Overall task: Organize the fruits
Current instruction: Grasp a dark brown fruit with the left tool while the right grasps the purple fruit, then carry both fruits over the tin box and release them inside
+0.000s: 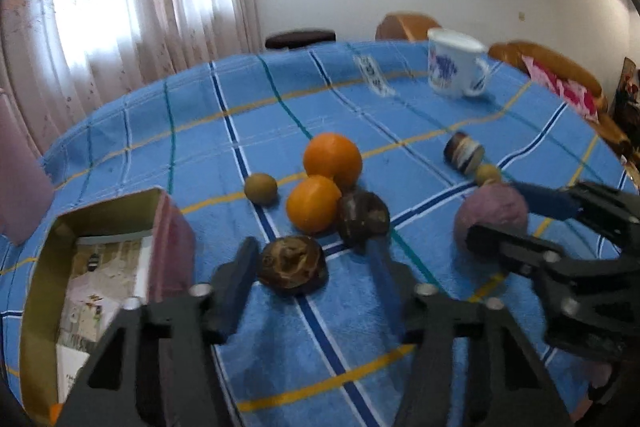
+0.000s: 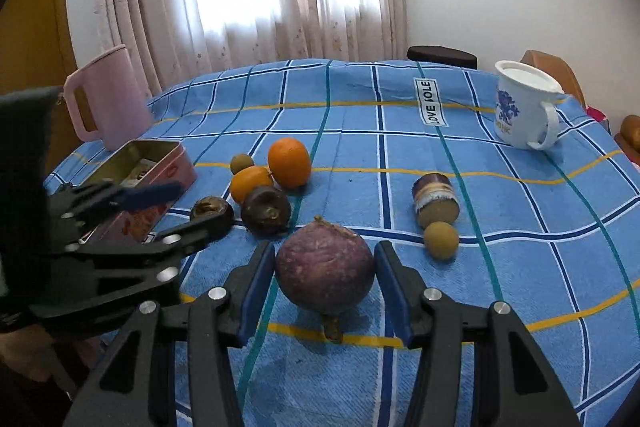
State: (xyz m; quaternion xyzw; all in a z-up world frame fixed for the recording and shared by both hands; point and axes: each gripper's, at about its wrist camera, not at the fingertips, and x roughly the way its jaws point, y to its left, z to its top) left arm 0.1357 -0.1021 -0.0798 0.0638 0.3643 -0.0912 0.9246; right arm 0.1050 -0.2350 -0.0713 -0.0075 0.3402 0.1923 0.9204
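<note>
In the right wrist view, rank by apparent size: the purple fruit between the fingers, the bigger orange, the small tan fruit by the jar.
1. Purple fruit, though nearest the camera.
2. Bigger orange.
3. Small tan fruit.

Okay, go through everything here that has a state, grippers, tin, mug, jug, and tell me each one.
left gripper: open, fingers either side of a dark shrivelled fruit
right gripper: open, straddling the purple fruit, pads not touching
tin box: lid off, papers inside
white mug: upright
pink jug: upright
brown jar: lying on its side
</note>
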